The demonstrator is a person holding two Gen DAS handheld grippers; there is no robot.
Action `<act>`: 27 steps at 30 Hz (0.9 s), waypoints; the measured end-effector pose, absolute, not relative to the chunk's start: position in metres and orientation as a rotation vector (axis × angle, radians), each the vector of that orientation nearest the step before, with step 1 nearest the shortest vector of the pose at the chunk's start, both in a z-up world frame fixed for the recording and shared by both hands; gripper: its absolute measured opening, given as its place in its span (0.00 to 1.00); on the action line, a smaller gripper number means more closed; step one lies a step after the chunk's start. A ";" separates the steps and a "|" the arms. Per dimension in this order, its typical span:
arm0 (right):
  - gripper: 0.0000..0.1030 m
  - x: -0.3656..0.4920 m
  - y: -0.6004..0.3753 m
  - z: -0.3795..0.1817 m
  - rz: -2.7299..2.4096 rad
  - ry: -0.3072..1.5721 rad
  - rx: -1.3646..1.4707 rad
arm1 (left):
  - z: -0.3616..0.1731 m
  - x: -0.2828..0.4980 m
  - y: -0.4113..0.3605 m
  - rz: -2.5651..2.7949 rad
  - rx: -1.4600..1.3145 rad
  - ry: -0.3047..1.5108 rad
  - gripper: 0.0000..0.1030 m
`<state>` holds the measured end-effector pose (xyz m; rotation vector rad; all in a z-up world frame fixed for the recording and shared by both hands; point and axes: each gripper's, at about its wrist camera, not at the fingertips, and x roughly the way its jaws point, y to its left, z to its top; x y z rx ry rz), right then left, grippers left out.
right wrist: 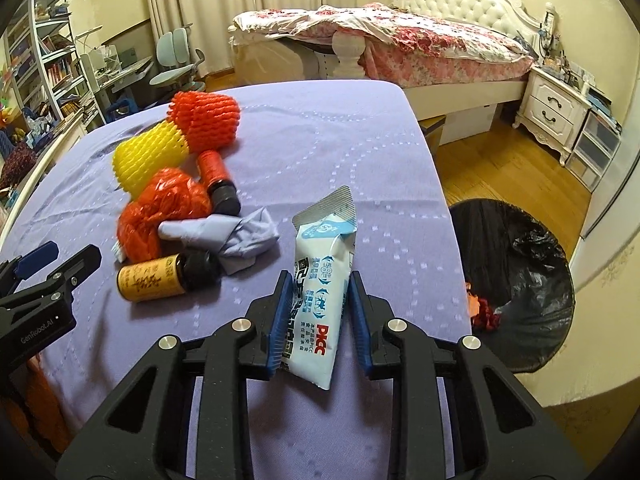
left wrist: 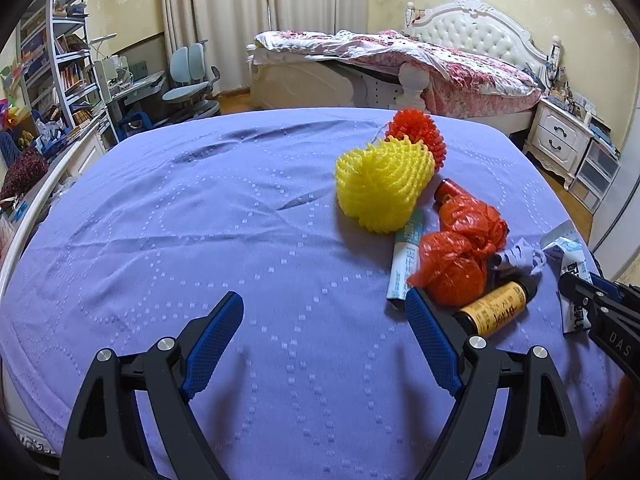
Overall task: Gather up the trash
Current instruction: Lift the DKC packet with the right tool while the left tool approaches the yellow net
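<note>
Right gripper clamps one white-and-blue plastic wrapper near the purple tablecloth's right edge, black-lined bin at three o'clock; left gripper gapes over bare cloth, two foam nets at one o'clock.

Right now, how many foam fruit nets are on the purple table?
2. The yellow foam net lies at the far end of the trash pile, and the orange foam net sits just behind it, touching it. Others could be hidden under the pile.
</note>
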<state>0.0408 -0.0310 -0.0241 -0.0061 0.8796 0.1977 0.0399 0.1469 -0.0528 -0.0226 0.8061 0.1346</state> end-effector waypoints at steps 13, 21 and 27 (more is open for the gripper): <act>0.27 0.088 -0.033 -0.025 0.214 0.893 0.009 | -0.046 0.063 0.150 0.124 -0.047 0.807 0.80; 0.27 0.104 -0.024 -0.027 0.211 0.892 -0.020 | -0.040 0.085 0.145 0.097 -0.054 0.797 0.80; 0.27 0.110 -0.020 -0.027 0.208 0.888 -0.030 | -0.043 0.101 0.140 0.071 -0.044 0.802 0.80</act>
